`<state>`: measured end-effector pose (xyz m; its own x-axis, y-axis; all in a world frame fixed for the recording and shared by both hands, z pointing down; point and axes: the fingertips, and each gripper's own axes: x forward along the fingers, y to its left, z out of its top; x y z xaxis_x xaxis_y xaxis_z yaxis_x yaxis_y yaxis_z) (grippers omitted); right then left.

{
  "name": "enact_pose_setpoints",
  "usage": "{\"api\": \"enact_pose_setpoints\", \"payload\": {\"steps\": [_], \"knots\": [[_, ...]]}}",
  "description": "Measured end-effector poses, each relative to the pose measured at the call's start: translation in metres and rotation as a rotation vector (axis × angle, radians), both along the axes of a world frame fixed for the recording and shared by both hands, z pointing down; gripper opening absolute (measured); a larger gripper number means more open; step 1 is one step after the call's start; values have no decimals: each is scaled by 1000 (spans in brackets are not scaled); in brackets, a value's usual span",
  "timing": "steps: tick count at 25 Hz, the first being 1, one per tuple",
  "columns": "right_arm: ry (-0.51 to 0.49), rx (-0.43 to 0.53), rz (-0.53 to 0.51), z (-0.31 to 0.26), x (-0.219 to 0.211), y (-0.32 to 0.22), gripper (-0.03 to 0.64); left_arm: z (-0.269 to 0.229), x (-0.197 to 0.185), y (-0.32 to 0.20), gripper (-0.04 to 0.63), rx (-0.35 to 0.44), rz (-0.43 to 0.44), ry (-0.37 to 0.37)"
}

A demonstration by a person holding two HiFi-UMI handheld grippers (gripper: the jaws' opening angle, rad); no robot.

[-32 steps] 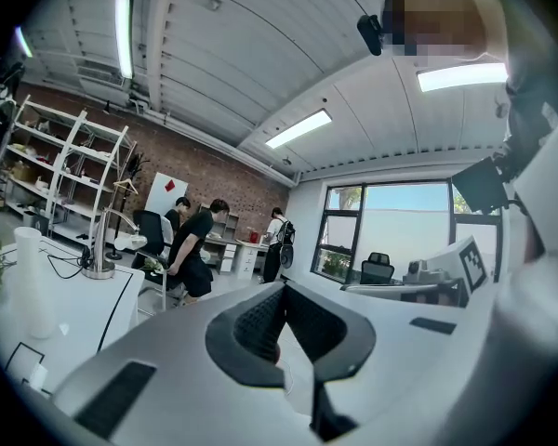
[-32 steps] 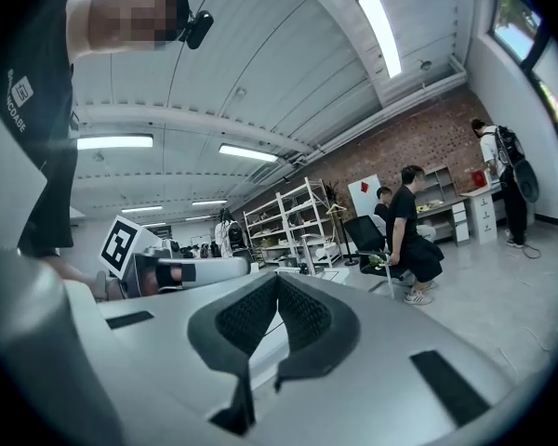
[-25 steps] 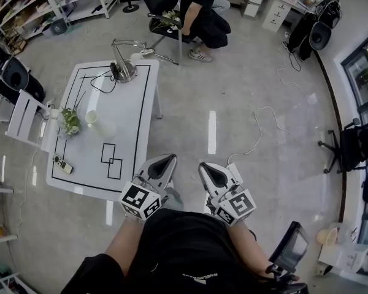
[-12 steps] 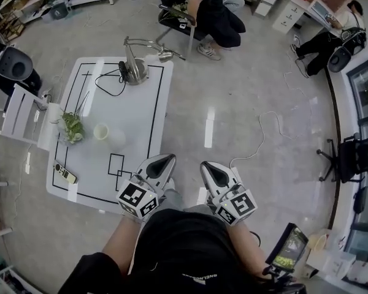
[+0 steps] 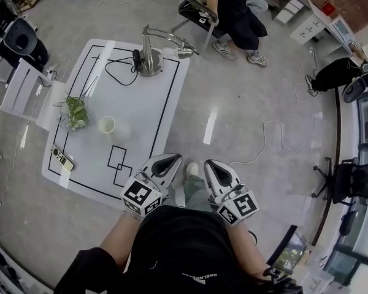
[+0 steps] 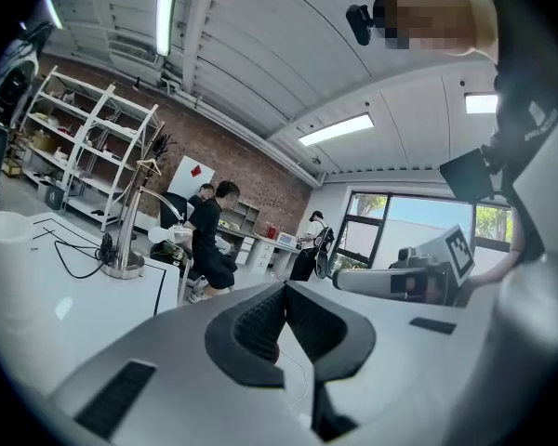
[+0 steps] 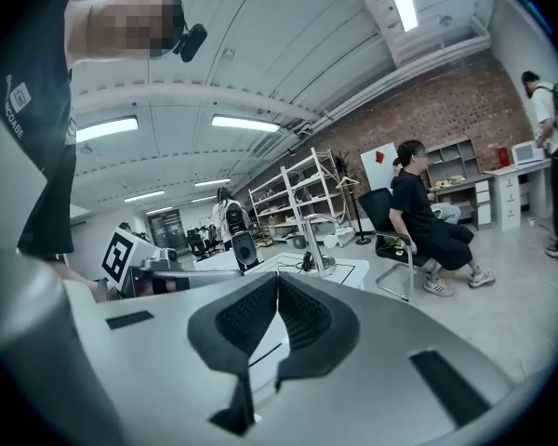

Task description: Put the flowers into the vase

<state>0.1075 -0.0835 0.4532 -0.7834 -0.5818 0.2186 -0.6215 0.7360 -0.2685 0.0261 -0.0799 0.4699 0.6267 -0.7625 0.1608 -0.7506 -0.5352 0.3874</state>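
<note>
A small bunch of green flowers [image 5: 75, 112] lies near the left edge of the white table [image 5: 144, 124]. Just to its right stands a white cup-shaped vase [image 5: 107, 125]. Both grippers are held side by side off the table's near right corner, well short of the flowers and the vase. My left gripper [image 5: 170, 159] is shut and holds nothing; its pads meet in the left gripper view [image 6: 284, 293]. My right gripper [image 5: 210, 164] is also shut and empty, with its pads touching in the right gripper view [image 7: 277, 283].
A silver desk lamp [image 5: 150, 57] with a black cable stands at the table's far end. A remote [image 5: 62, 159] lies at the near left. A white rack [image 5: 26, 94] flanks the table's left. A seated person [image 5: 236, 17] is beyond the table, and a cable [image 5: 267, 143] runs across the floor.
The person has stepped toward the table, which has shifted right and now lies closer to both grippers. Both grippers stay shut and empty, side by side.
</note>
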Motion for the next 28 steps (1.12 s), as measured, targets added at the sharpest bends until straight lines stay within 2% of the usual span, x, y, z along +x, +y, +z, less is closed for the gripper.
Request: {"api": "enact_pose_setpoints", "payload": {"steps": [4, 12, 19, 25, 28], "knots": [[-15, 2, -64, -2, -4, -21, 11, 0, 0, -10, 3, 11, -49, -46], [-61, -1, -215, -9, -30, -54, 11, -4, -22, -11, 3, -2, -211, -77], [-95, -3, -338, -11, -65, -61, 11, -27, -73, 3, 3, 22, -390, -84], [-116, -6, -437, -15, -97, -53, 11, -36, -133, 29, 5, 21, -560, -103], [-111, -6, -468, -16, -106, -46, 11, -41, -161, 42, 14, 26, -638, -90]]}}
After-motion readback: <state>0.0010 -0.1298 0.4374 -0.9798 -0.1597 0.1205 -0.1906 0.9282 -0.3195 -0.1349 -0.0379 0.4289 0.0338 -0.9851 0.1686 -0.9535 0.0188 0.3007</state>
